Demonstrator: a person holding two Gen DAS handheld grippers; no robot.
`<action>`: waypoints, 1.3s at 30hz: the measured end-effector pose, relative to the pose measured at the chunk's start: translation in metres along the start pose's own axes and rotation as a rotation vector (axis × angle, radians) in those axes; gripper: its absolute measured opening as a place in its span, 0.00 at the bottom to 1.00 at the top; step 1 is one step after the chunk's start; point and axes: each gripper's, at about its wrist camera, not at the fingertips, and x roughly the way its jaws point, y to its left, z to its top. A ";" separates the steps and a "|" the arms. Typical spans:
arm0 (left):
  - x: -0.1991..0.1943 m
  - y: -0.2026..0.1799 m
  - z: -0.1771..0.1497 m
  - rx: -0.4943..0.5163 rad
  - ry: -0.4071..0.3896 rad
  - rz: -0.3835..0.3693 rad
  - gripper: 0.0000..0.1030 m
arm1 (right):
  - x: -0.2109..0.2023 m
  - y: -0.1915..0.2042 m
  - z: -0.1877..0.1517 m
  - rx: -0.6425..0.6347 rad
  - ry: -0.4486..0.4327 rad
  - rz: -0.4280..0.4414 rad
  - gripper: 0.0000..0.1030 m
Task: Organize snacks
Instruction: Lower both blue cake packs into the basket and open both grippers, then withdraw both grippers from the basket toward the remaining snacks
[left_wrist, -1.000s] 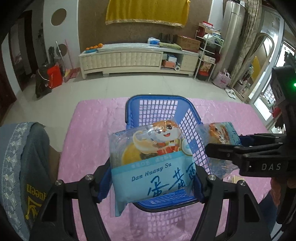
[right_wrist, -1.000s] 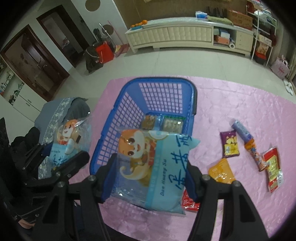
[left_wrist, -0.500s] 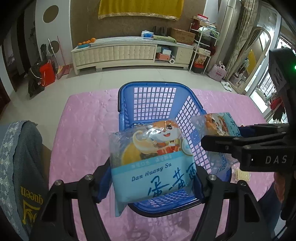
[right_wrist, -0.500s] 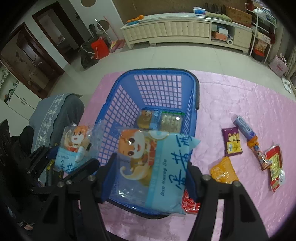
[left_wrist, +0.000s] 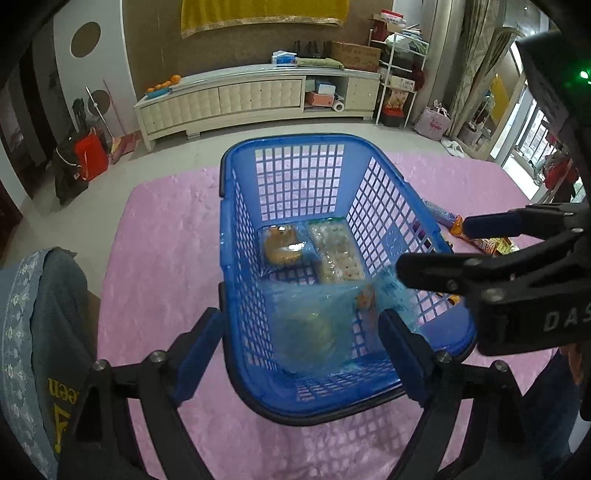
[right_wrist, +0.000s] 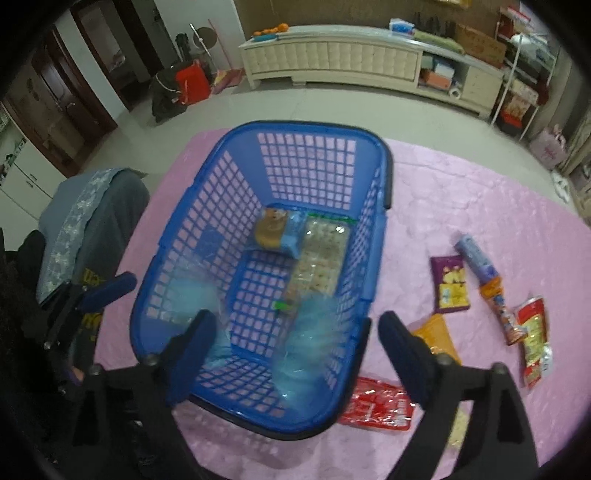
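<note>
A blue mesh basket (left_wrist: 280, 142) (right_wrist: 306, 125) stands on the pink tablecloth (left_wrist: 166, 240). My left gripper (left_wrist: 301, 354) hangs over the near end, jaws opening; a light-blue cake packet (left_wrist: 314, 325) drops free between them, blurred. My right gripper (right_wrist: 299, 350) is beside it with jaws opening too, and its own light-blue packet (right_wrist: 310, 339) falls blurred into the basket. No pad touches either packet. On the basket floor lie a round cake packet (right_wrist: 273, 229) and a cracker packet (right_wrist: 321, 254). In the left wrist view the right gripper (left_wrist: 436, 245) reaches in from the right.
Loose snacks lie on the cloth right of the basket: a purple packet (right_wrist: 450, 284), a blue tube (right_wrist: 476, 254), an orange tube (right_wrist: 498, 306), a red-yellow packet (right_wrist: 532, 339), an orange packet (right_wrist: 436, 336) and a red packet (right_wrist: 376, 402). A chair with a grey cover (right_wrist: 92, 206) stands left.
Both grippers held a light-blue packet over the basket before. Both jaws have spread and the packets have left them, dropping into the basket. The left gripper has sunk a little.
</note>
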 end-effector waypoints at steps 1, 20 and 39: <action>-0.001 0.001 0.000 -0.006 0.002 0.001 0.82 | -0.001 -0.001 0.000 0.002 0.000 -0.001 0.91; -0.044 -0.011 0.008 -0.074 -0.046 -0.039 0.82 | -0.043 -0.041 -0.025 0.068 -0.054 0.018 0.92; -0.065 -0.101 0.003 0.017 -0.079 -0.100 0.82 | -0.097 -0.116 -0.084 0.152 -0.125 0.020 0.92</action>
